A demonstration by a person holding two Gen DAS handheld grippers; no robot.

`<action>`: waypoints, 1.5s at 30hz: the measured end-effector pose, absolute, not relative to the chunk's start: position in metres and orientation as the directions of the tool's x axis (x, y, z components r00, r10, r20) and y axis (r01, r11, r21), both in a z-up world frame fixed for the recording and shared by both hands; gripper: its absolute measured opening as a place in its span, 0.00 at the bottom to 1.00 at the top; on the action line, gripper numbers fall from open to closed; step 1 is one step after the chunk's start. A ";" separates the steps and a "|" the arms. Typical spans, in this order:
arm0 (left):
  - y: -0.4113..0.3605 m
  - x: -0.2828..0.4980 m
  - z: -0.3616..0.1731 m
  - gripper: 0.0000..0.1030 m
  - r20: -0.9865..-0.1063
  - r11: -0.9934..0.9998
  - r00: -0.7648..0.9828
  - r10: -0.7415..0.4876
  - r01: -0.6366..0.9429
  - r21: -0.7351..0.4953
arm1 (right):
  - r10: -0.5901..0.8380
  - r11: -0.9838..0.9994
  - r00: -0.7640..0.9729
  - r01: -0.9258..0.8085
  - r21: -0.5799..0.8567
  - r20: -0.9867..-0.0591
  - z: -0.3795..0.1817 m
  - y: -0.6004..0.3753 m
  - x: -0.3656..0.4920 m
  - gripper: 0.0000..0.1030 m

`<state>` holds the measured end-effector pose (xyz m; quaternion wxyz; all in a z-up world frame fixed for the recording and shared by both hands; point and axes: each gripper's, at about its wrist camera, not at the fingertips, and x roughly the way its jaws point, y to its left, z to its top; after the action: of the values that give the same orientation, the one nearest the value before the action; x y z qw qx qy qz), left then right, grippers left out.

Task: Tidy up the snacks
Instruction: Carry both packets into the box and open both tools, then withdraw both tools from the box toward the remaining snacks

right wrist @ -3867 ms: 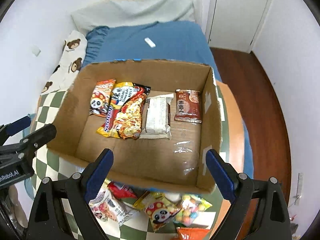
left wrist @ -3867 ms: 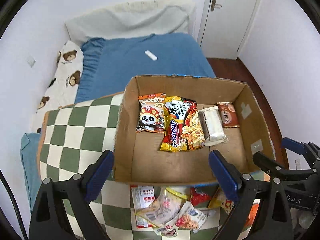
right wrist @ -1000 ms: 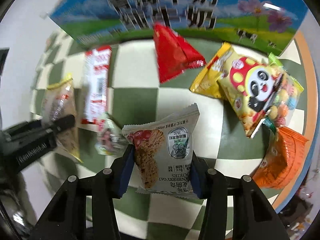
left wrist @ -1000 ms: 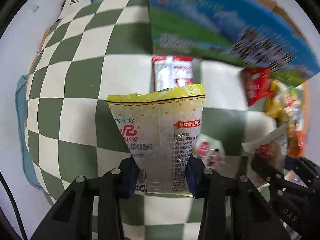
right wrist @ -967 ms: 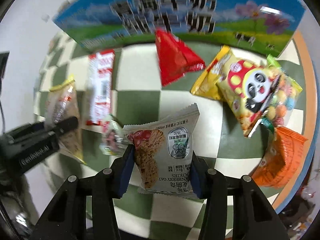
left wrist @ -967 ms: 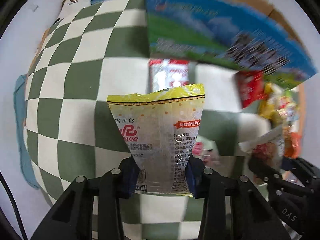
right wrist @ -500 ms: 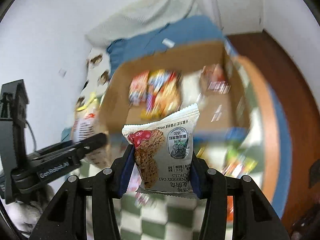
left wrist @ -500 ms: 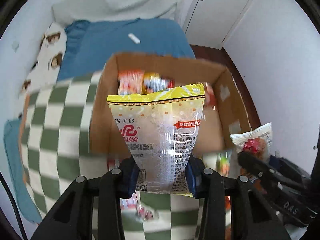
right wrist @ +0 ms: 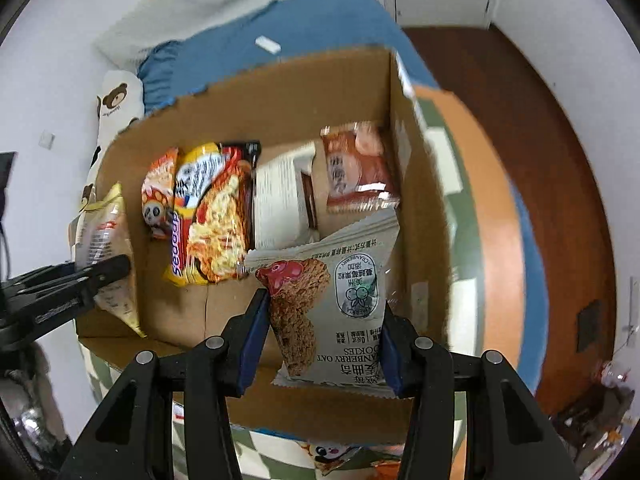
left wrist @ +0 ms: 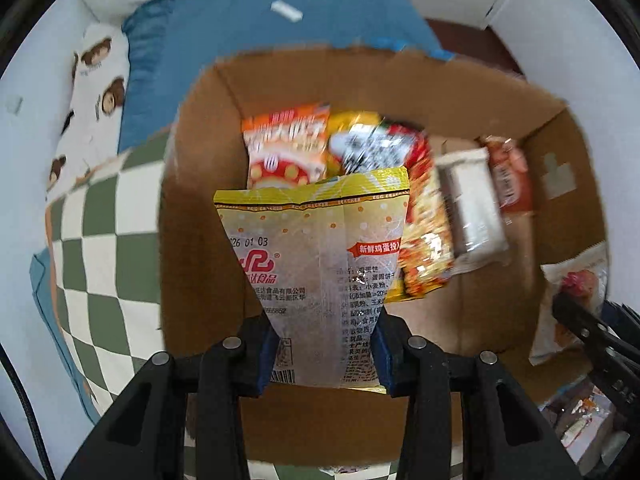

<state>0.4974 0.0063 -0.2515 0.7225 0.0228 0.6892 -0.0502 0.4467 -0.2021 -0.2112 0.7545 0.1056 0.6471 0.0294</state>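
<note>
Over the checkered table (left wrist: pixel 100 216), each gripper clamps a snack above the box (right wrist: pixel 280 92).

A blue-sheeted bed (left wrist: pixel 248 40) fills the background, a bear-print pillow (left wrist: pixel 90 92) at its left and a small white object (left wrist: pixel 286 11) on top; a green-checked cloth (left wrist: pixel 100 216) covers the tabletop beside dark wooden floor (right wrist: pixel 520 120).

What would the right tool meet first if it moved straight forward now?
Probably the white wrapped snack on the cardboard box floor; the right tool already holds the oat cookie packet. Depth is unclear.
</note>
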 end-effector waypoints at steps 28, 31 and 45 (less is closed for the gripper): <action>0.001 0.421 -0.205 0.93 -0.968 0.996 0.240 -0.078 0.049 -0.068 | 0.118 0.991 0.191 0.037 0.128 -0.974 -0.205 -0.181 0.418 0.95; 0.004 0.411 -0.190 0.93 -0.956 0.996 0.280 -0.086 0.055 -0.073 | 0.119 0.992 0.224 0.023 0.127 -0.967 -0.190 -0.179 0.407 0.95; 0.001 0.335 -0.120 0.93 -0.874 0.995 0.479 -0.086 0.079 -0.054 | 0.110 0.994 0.428 -0.040 0.103 -0.897 -0.103 -0.168 0.332 0.95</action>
<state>0.3348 0.0008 -0.1196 0.8599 -0.0032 0.5082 -0.0480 0.3324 -0.1681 -0.1031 0.8444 0.0331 0.5329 0.0443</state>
